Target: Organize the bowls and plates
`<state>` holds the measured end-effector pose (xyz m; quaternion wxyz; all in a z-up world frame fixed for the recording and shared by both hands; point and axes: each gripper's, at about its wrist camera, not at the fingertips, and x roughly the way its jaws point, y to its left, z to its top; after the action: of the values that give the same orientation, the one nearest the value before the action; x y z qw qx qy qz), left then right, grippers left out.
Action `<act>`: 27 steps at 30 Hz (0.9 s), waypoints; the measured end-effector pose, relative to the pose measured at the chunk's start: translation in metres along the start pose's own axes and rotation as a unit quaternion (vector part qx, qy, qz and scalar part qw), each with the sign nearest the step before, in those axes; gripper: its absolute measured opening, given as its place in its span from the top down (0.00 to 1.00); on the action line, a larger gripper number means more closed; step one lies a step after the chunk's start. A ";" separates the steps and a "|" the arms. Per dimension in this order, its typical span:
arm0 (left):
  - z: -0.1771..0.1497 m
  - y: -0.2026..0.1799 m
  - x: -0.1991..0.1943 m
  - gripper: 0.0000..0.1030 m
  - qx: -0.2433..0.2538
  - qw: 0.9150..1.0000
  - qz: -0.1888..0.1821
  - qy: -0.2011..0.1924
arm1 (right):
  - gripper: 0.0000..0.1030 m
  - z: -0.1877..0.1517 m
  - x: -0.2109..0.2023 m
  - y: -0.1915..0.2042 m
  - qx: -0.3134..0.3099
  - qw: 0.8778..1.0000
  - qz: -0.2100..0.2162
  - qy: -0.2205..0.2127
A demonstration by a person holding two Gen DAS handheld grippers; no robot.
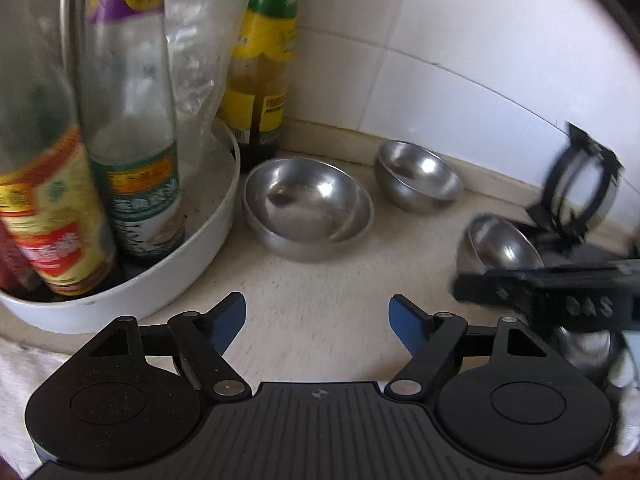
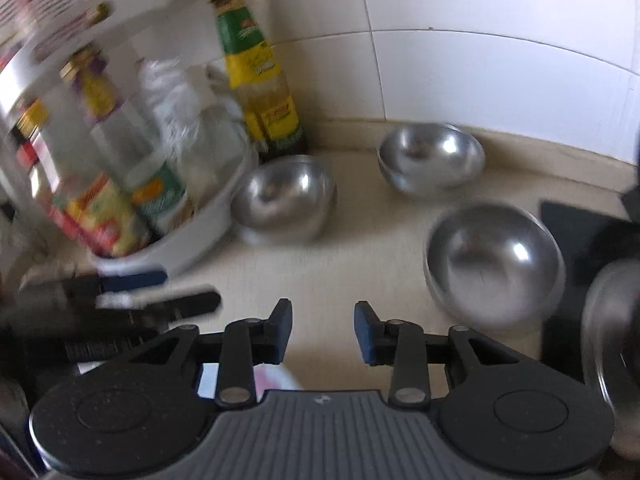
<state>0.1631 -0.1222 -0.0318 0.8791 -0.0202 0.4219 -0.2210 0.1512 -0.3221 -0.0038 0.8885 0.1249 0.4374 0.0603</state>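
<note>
A nested pair of steel bowls point(image 1: 308, 208) sits on the beige counter beside the white tray. A single steel bowl point(image 1: 418, 178) stands farther back by the wall. A third steel bowl point(image 1: 502, 246) lies to the right, partly hidden behind a black bar. My left gripper point(image 1: 318, 324) hovers open over bare counter in front of the nested pair, with nothing between its blue pads. In the right wrist view the same bowls show: the nested pair point(image 2: 284, 200), the back one point(image 2: 432, 160) and the near one point(image 2: 494, 264). My right gripper point(image 2: 322, 330) is open and holds nothing, left of the near bowl.
A round white tray point(image 1: 192, 264) crowded with sauce bottles fills the left. A green and yellow bottle point(image 1: 262, 80) stands in the corner against the tiled wall. A black mat point(image 2: 576, 232) and a steel vessel point(image 2: 608, 340) lie at the right edge.
</note>
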 end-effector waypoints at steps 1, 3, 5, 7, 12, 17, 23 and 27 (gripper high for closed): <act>0.006 0.000 0.011 0.17 -0.021 1.000 0.001 0.011 | 0.45 0.012 0.011 -0.003 0.002 1.000 0.002 0.005; 0.014 0.003 0.025 0.18 -0.053 0.998 0.008 0.023 | 0.45 0.033 0.034 -0.007 0.000 1.000 -0.002 0.013; 0.022 0.006 0.034 0.18 -0.073 0.997 0.028 0.013 | 0.44 0.050 0.054 -0.009 -0.011 1.000 0.002 0.016; 0.029 0.013 0.043 0.17 -0.102 0.994 0.050 0.006 | 0.44 0.067 0.077 -0.012 -0.011 1.000 0.001 0.024; 0.037 0.022 0.069 0.20 -0.155 0.985 0.081 0.010 | 0.44 0.092 0.128 -0.019 -0.016 0.999 0.003 0.051; 0.038 0.019 0.093 0.25 -0.150 0.984 0.096 0.024 | 0.48 0.097 0.150 -0.017 -0.022 0.997 0.023 0.075; 0.040 0.021 0.092 0.52 -0.132 0.988 0.072 0.037 | 0.61 0.082 0.150 -0.016 -0.014 0.993 0.052 0.107; 0.037 0.021 0.089 0.58 -0.103 0.991 0.069 0.043 | 0.61 0.073 0.141 -0.018 -0.009 0.992 0.050 0.113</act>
<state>0.2473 -0.1452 -0.0783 0.8666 -0.0720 0.4799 -0.1162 0.2949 -0.3210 -0.0736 0.8305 0.1312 0.5275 0.1220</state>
